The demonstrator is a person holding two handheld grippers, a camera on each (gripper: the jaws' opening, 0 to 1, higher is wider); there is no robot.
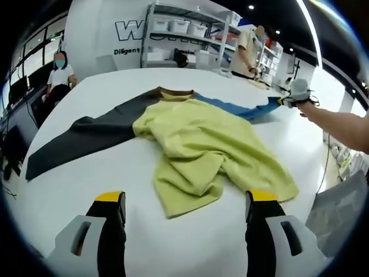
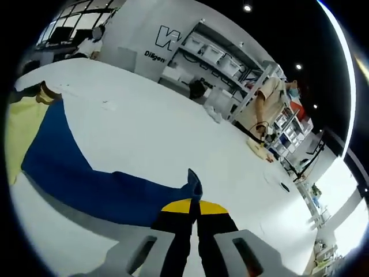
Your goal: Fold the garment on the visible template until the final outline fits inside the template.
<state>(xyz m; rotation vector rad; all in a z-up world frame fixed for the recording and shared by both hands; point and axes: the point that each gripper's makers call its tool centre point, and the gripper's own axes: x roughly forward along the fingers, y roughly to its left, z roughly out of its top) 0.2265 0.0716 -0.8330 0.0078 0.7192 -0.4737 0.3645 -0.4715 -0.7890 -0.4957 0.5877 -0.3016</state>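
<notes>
A long-sleeved garment lies on the white table (image 1: 86,173): a rumpled yellow body (image 1: 202,144), a dark grey sleeve (image 1: 86,135) stretched to the left and a blue sleeve (image 1: 242,108) stretched to the right. My left gripper (image 1: 187,210) stands open just short of the yellow hem, nothing between its jaws. My right gripper (image 2: 193,208) is shut on the end of the blue sleeve (image 2: 86,173), whose cuff pokes up between the yellow-tipped jaws. In the left gripper view the right gripper (image 1: 297,95) and a person's arm (image 1: 337,121) reach in from the right.
A seated person (image 1: 57,75) is at the far left beyond the table. Another person (image 1: 248,52) stands at the table's far edge by white shelving (image 1: 184,32) with bins. Small items (image 2: 259,150) lie on the far part of the table.
</notes>
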